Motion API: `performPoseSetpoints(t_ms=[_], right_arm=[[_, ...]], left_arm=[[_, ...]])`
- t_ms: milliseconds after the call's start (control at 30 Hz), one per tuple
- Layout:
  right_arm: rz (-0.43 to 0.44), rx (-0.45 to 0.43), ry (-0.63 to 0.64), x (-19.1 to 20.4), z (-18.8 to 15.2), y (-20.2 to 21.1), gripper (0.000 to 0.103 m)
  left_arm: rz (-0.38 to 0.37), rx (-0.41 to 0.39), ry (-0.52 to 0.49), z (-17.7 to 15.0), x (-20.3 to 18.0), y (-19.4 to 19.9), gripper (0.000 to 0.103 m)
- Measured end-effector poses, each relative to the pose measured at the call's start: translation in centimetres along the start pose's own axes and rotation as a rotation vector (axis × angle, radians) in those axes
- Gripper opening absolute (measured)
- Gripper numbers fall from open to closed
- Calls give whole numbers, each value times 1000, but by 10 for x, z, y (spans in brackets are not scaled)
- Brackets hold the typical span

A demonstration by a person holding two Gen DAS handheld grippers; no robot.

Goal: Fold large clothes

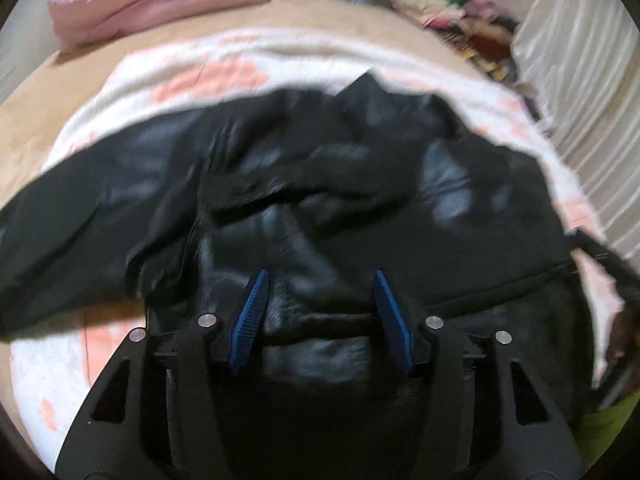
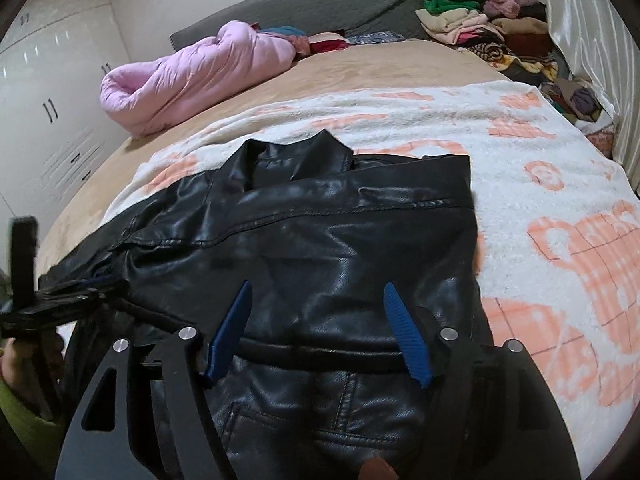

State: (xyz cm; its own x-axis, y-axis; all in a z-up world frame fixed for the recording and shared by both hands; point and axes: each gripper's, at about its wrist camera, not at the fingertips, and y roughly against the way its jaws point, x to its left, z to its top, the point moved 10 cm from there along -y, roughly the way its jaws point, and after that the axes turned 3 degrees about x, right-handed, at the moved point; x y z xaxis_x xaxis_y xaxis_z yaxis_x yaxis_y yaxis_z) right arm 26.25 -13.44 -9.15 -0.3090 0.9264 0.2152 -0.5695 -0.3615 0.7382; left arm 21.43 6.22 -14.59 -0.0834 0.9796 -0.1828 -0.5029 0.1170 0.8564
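Note:
A black leather jacket (image 1: 320, 184) lies spread on a white and peach blanket (image 1: 208, 76) on the bed. In the left wrist view my left gripper (image 1: 320, 280) is open, its blue fingers (image 1: 250, 316) hovering over the jacket's crumpled middle. In the right wrist view the jacket (image 2: 320, 232) lies with its collar pointing away. My right gripper (image 2: 318, 292) is open over the jacket's lower part, near a black waistband. The left gripper (image 2: 24, 280) shows at the left edge of the right wrist view, at the jacket's sleeve.
A pink padded coat (image 2: 192, 76) lies rolled at the back left of the bed. A heap of mixed clothes (image 2: 488, 28) sits at the back right beside a white curtain (image 2: 592, 40). A grey headboard (image 2: 320, 4) and white wardrobe (image 2: 52, 92) stand behind.

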Motion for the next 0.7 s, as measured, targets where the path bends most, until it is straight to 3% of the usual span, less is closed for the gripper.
performPoseSetpoints(t_ms=[133,167,233,300,433,533,700], right_arm=[[-36,48,-15,-10,-8,-14,71],[-76,108,-36,-20,-17,-25,71],[-71,166,-68,-30,-29,-41,70],[-85,160,-62,-29,-30,-43,70],[-52,106,-78,-18,-20,-24,72],[-17,72,-76,-7,-15,-11,80],[3,43,-57,8,-15,1,95]], left_arm=[[-36,-19,6,-5,7,-7,47],[-39,-22,8,-5,8,-6,47],[-49,-22,18,-4,9,-5,47],[-61,-29,30,-3,9,-2,47],[-76,-53,33,0,4,13,62],[-79,-62,37,0,0,21,65],[-80,-72,48,-4,0,31,85]])
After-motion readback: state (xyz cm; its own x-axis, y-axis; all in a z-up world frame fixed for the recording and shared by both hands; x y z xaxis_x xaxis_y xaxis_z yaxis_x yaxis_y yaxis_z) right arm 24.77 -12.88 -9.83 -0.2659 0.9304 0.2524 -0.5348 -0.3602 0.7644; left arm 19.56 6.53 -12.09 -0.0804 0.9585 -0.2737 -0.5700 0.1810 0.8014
